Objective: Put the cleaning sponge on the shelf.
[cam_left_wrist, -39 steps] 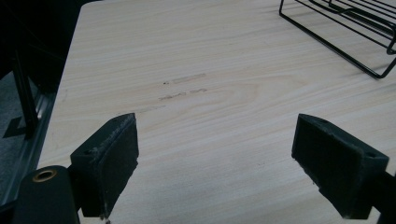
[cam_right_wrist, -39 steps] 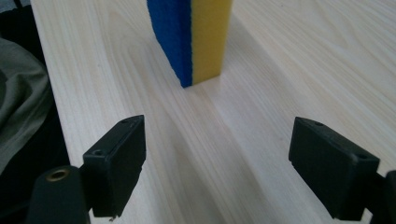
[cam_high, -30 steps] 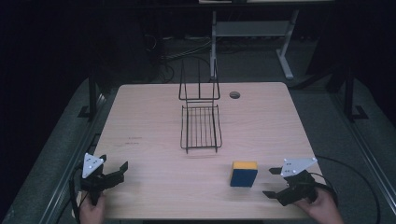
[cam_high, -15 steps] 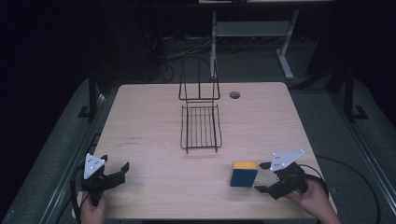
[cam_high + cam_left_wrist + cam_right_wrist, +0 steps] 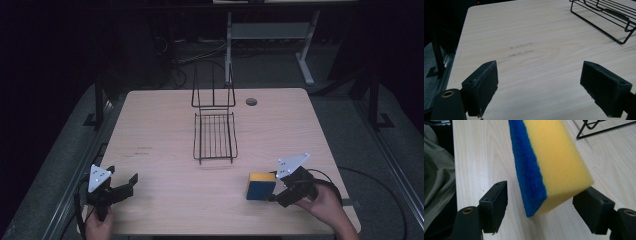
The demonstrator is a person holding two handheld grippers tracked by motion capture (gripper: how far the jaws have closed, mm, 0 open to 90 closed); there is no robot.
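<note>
One sponge (image 5: pixel 261 186), yellow with a blue face, stands on its edge on the table (image 5: pixel 165 125) at about five o'clock from the table's middle, near the front edge. One wire rack (image 5: pixel 215 136) sits at the middle and toward twelve o'clock: a flat grid of black bars with an upright looped back at its far end. One small dark round hole (image 5: pixel 251 101) lies in the tabletop at about one o'clock, just beside the rack's back. Two grippers are in use, one in each of the person's hands. The right gripper (image 5: pixel 280 192) lies at five o'clock, touching or just beside the sponge's right side; in the right gripper view the sponge (image 5: pixel 549 165) stands between the two black pads, its yellow side against or very near the right-hand pad (image 5: pixel 594 207), while a clear gap separates its blue face from the left-hand pad. Its jaws have just been closing, yet they are spread and do not pinch the sponge. The left gripper (image 5: pixel 125 184) rests at seven o'clock, well apart from the sponge and the rack, its jaws spread wide over bare wood in the left gripper view, where a corner of the rack (image 5: pixel 609 17) shows at two o'clock.
</note>
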